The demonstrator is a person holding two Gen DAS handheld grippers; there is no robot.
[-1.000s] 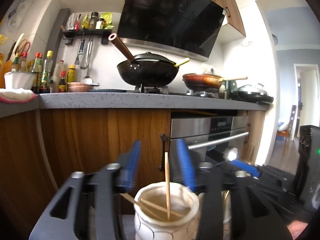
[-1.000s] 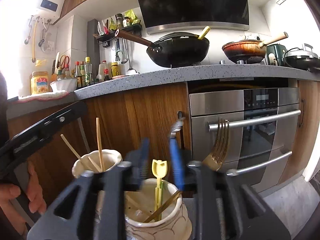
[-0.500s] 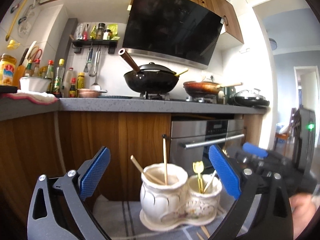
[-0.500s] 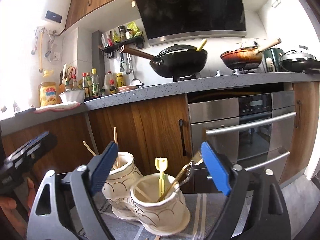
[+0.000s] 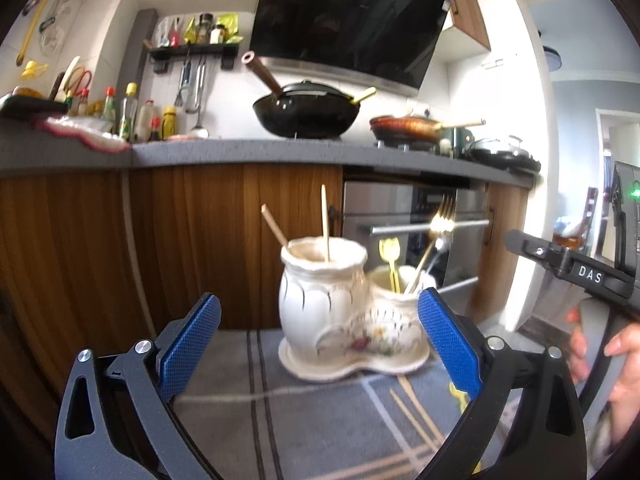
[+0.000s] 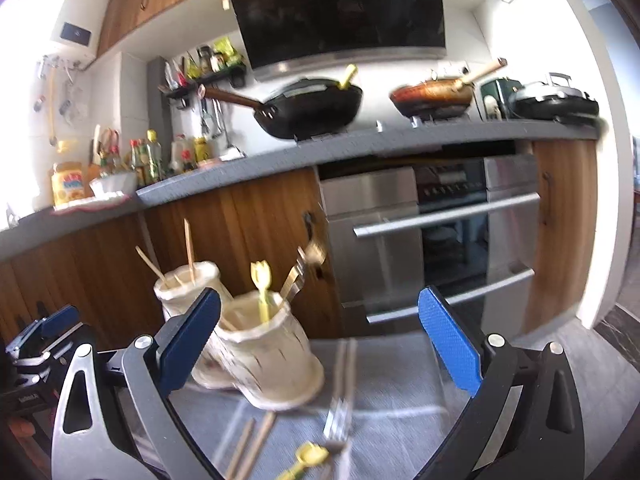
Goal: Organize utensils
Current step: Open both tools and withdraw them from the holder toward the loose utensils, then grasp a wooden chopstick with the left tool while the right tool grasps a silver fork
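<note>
- With both grippers, left (image 5: pixel 318 346) and right (image 6: pixel 319 340), spread and empty, nothing's held.
- Reaching for the fork (image 6: pixel 338 420) beside the holder (image 6: pixel 268 356) could knock it over.

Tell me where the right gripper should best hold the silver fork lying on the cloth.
Probably the handle, taken from above. The fork lies flat on the cloth, tines toward the camera, handle pointing away beside the holder. The open right gripper could close across the thin handle's width.

A cream twin-pot holder (image 5: pixel 344 312) stands upright holding chopsticks (image 5: pixel 325 222) and a gold fork (image 5: pixel 438 228); loose chopsticks (image 6: pixel 344 364) lie beside it.
</note>
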